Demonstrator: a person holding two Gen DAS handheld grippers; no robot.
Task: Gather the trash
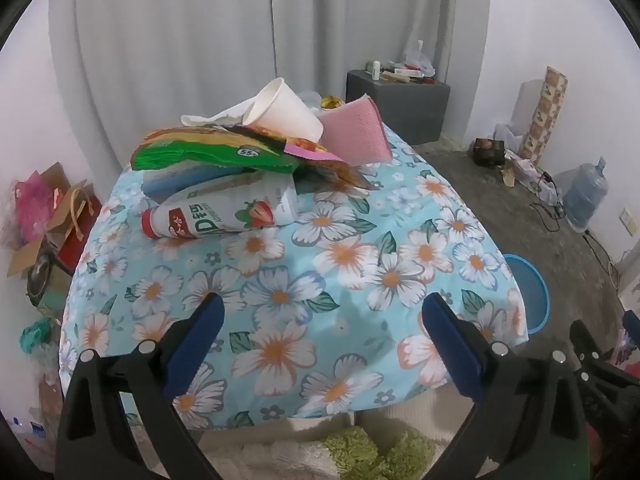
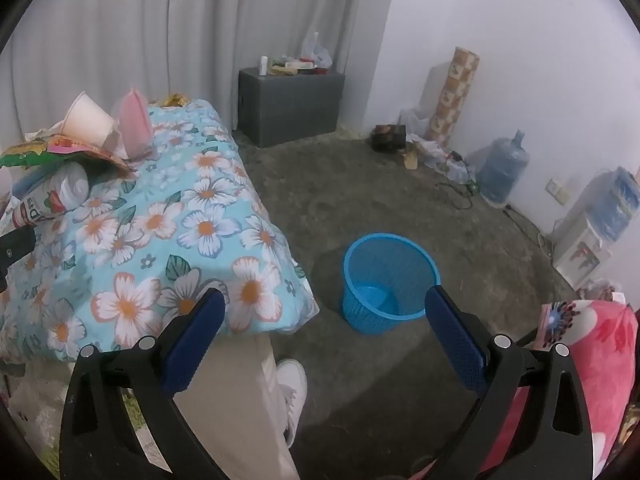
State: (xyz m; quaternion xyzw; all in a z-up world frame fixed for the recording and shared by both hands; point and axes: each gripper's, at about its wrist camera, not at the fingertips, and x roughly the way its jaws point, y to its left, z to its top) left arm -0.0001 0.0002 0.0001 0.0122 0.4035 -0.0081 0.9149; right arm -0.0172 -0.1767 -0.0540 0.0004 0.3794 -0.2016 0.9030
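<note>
Nothing collected so far, by the look of it: the round blue plastic mesh wastebasket (image 2: pixel 390 282) on the grey floor beside the table shows only its bare bottom, and the whole heap of trash sits at the far end of the table (image 1: pixel 344 280), which is draped in a light blue cloth printed with white and orange flowers. So I'd judge the job is right at its start, with every piece left to move.

The left gripper (image 1: pixel 322 312) hangs over the near part of the cloth, its blue-padded fingers (image 1: pixel 208 320) spread wide with nothing between them, well short of the pile. The right gripper (image 2: pixel 324 312) is likewise spread and empty, pointing past the table corner toward the wastebasket.

Now the pile itself. On top, a white paper cup (image 1: pixel 286 110), a smooth cone tipped on its side with its mouth facing up and left. Under it, a crumpled white tissue (image 1: pixel 216 116), soft and creased. Beside the cup stands a pink folded sponge cloth (image 1: pixel 358 134) with a fuzzy texture. Below lie flat, glossy snack wrappers, green and yellow (image 1: pixel 208 152), crinkly film. At the front, a plastic drink bottle with a red cap and strawberry label (image 1: pixel 224 216) lies on its side, rounded and slick, likely to roll if nudged. Something gold and shiny peeks out behind the pile; I can't tell what it is.
</note>
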